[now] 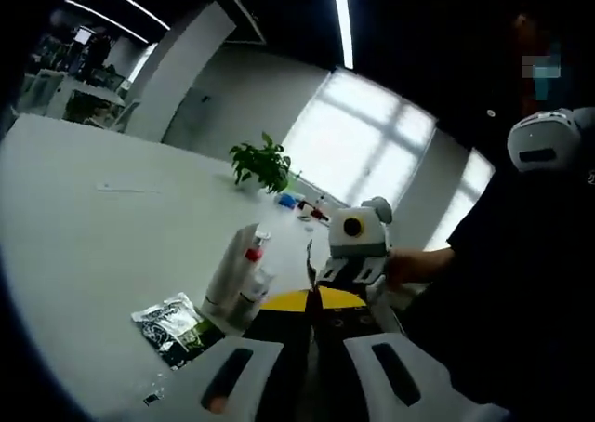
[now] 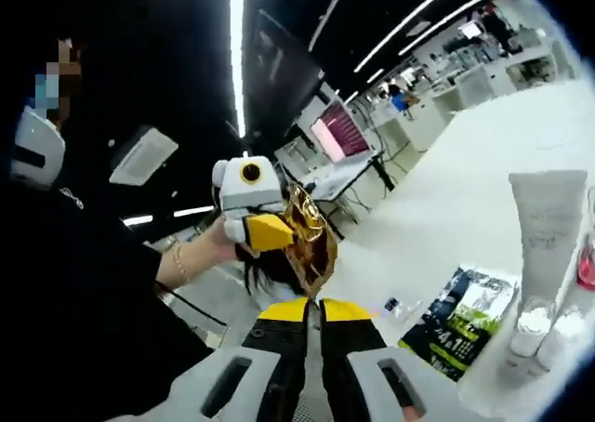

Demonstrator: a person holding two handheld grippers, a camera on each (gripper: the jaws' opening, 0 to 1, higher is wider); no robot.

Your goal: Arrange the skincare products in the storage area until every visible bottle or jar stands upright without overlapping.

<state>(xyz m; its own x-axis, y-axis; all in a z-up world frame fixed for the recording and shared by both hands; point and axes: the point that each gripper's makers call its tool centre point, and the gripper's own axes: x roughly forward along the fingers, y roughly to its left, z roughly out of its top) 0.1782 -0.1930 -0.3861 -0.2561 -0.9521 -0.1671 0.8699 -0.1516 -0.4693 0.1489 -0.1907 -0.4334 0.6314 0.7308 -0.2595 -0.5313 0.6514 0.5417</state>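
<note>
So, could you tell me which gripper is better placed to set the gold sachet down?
Left, probably: the left gripper appears shut on the gold sachet, with the tubes close by.

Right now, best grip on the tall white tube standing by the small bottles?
Grip the white tube across its narrower lower body, above its cap. Come from the open table side, away from the small bottles crowding its base. It stands upright, flaring wide and flat at the top.
</note>
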